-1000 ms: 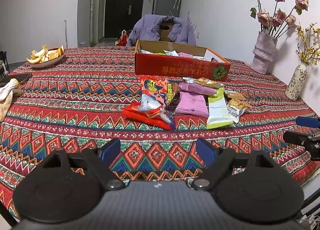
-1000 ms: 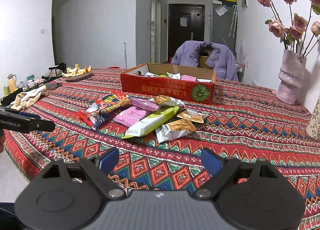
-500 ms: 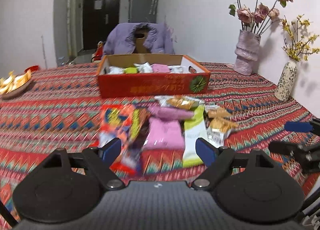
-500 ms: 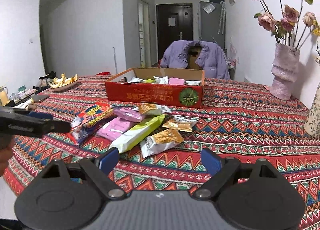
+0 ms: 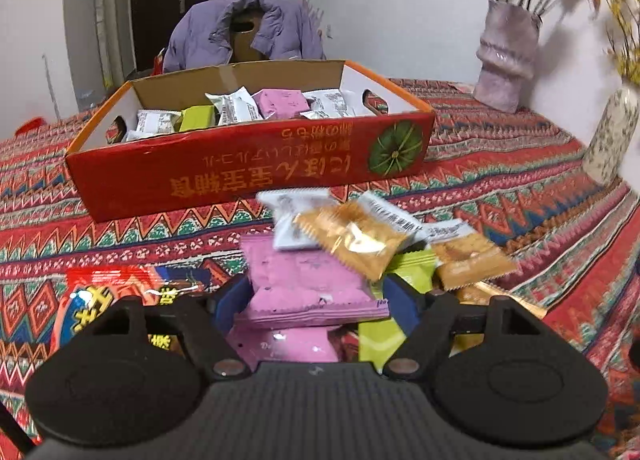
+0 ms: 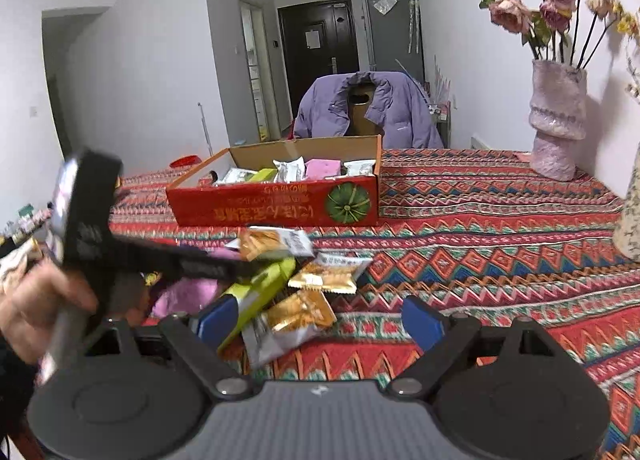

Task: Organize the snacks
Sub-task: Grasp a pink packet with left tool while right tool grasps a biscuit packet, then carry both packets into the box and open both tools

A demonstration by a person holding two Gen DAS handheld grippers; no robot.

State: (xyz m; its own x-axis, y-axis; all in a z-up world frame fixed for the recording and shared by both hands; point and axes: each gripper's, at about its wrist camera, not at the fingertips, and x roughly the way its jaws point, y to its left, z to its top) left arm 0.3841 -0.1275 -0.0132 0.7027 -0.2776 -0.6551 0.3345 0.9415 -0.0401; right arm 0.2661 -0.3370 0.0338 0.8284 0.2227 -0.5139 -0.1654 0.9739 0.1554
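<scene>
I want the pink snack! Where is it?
In the left wrist view, the pink packet lies on the table between the closing left gripper fingers, before the red box.

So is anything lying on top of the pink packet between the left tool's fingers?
Yes. A gold snack packet overlaps the pink packet's far right corner. The closing left tool has it between its fingers otherwise unobstructed.

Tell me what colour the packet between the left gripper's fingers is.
Pink packet, clearest in the left wrist view.

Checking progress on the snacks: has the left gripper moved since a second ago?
Yes. The left gripper has advanced toward the red box, its jaws closing around the pink packet.
</scene>
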